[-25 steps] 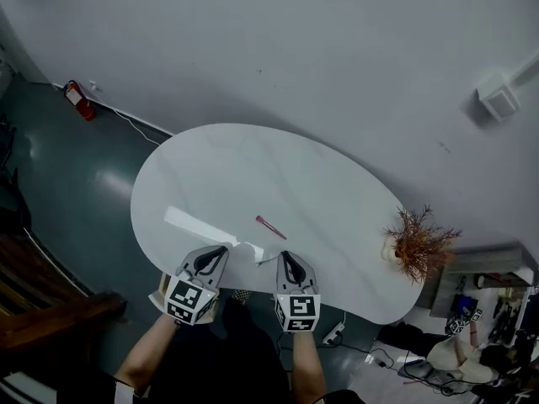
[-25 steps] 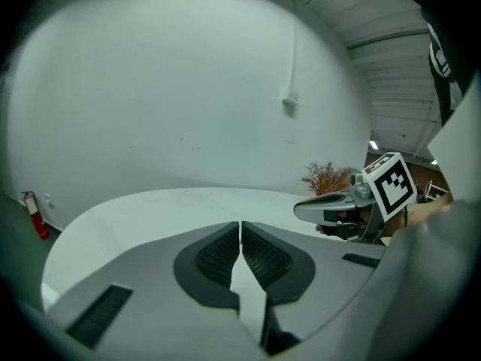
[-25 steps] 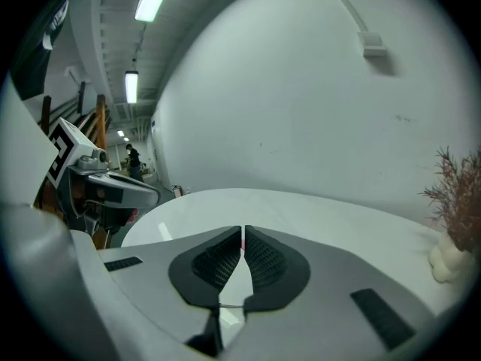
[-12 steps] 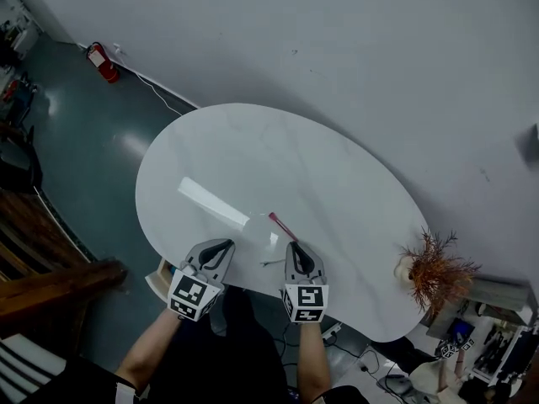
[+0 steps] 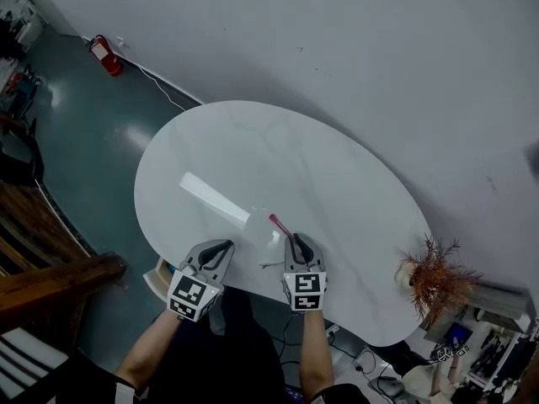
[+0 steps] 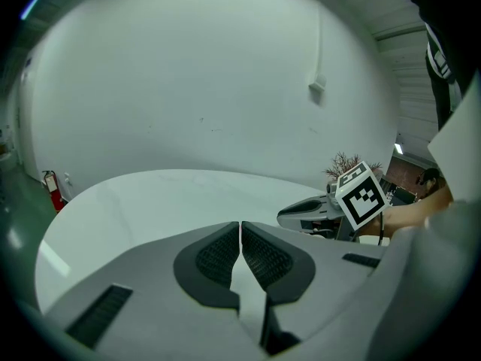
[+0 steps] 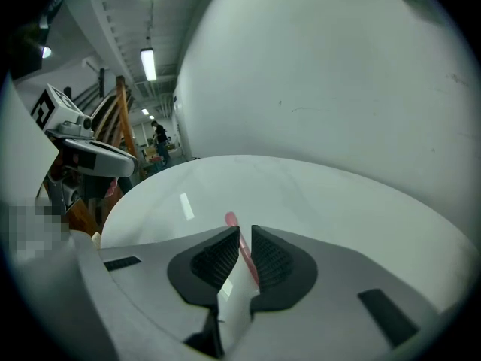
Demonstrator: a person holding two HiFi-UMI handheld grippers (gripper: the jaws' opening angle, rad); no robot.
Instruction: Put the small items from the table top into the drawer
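We are at the pick-up step. The one small item we can see, a slim red pen [image 5: 280, 225], lies on the white bench [image 5: 253, 150] toward its near edge, and nothing has been lifted yet. The right gripper [image 5: 294, 241] points down at the pen's near end. In the right gripper view its jaws are all but together, with only a thin slit between them, and the pen shows through that slit without being clamped. The left gripper [image 5: 226, 247] hovers at the bench's near rim, its jaws together on nothing.

Next, we judge, the right jaws must open, straddle the pen across its width and close on it. A pale boxy edge [image 5: 154, 278] under the near rim may be the drawer, though we cannot tell.
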